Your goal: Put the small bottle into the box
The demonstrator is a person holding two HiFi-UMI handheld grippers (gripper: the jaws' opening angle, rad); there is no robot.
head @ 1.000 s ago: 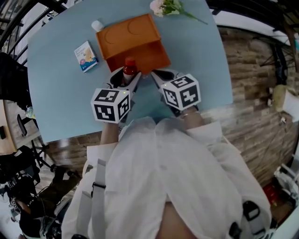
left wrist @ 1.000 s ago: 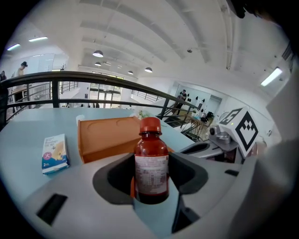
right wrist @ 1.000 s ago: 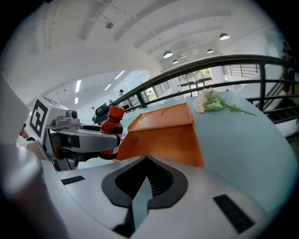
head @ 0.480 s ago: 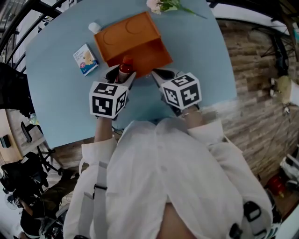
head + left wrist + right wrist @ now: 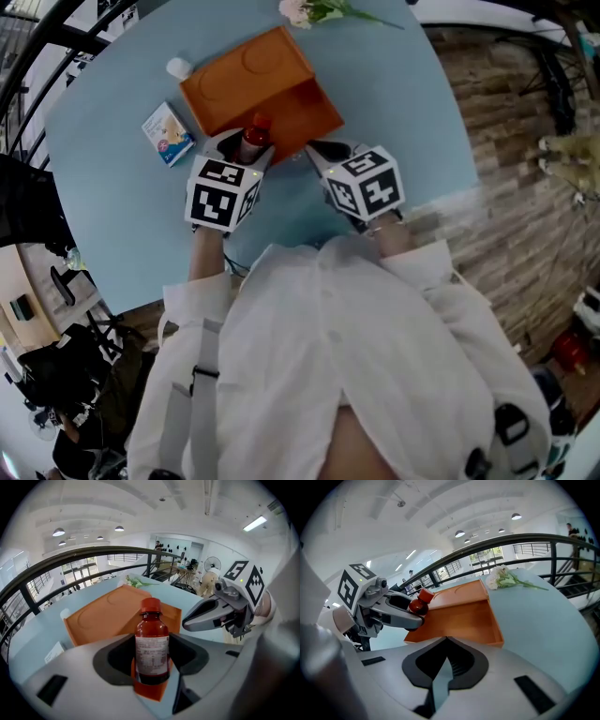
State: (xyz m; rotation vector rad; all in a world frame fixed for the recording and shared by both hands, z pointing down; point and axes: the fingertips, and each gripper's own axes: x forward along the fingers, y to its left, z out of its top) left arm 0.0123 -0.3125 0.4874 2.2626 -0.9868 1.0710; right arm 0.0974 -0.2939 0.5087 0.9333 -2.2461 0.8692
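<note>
The left gripper (image 5: 246, 148) has carried the small bottle (image 5: 253, 141) forward since a moment ago. The bottle now hangs upright over the near left edge of the orange box (image 5: 300, 111) rather than short of it. Its fingers (image 5: 112, 660) are closed round the lower body of the bottle (image 5: 152, 639), below the red cap. The right gripper (image 5: 323, 155) has hardly moved. It rests by the box's near edge, to the right of the bottle and apart from it, with its fingers (image 5: 417, 660) brought together on nothing.

The box lies open on the light blue table (image 5: 394, 112), its lid folded back on the far side. Left of it lies a small blue-and-white carton (image 5: 169, 133), a white container (image 5: 176, 67) stands by the lid's far corner, and a flower sprig (image 5: 314, 9) lies beyond.

That makes one bottle, one box, one carton, one white container, one sprig and two grippers.
</note>
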